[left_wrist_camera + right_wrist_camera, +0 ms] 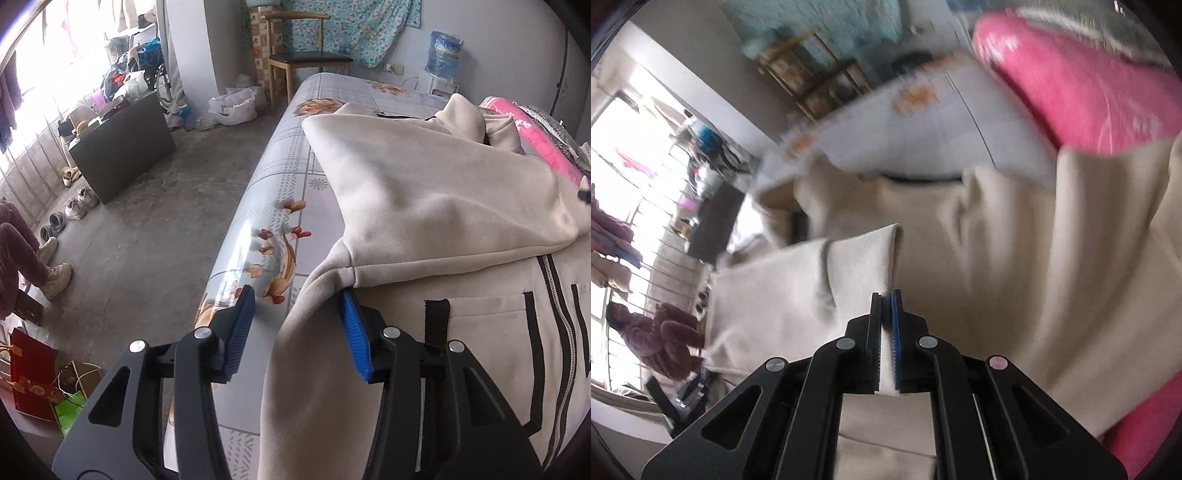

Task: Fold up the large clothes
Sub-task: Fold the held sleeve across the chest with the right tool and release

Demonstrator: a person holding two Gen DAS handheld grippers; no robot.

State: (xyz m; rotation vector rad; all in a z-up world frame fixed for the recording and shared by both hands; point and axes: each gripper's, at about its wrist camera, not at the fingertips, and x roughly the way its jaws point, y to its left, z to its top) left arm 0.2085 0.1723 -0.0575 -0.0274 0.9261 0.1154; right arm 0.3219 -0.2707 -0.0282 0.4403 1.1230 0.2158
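A cream zip-up jacket (424,192) with black trim lies on the flower-patterned cover (280,177), one sleeve folded across its front. My left gripper (295,293) hangs over the jacket's left side edge. The fabric lies between its jaws and against the right pad (354,332), while the left pad (240,325) stands apart over the cover, so it is open. In the blurred right wrist view, my right gripper (885,295) is shut on a ribbed cream fold of the jacket's sleeve (860,258), held above the rest of the jacket (997,277).
A pink wrapped bundle (546,147) (1071,85) lies along the far side of the surface. On the concrete floor to the left are a dark cabinet (125,147), shoes (77,206), bags and a standing person's legs (18,258). A wooden chair (306,59) stands beyond.
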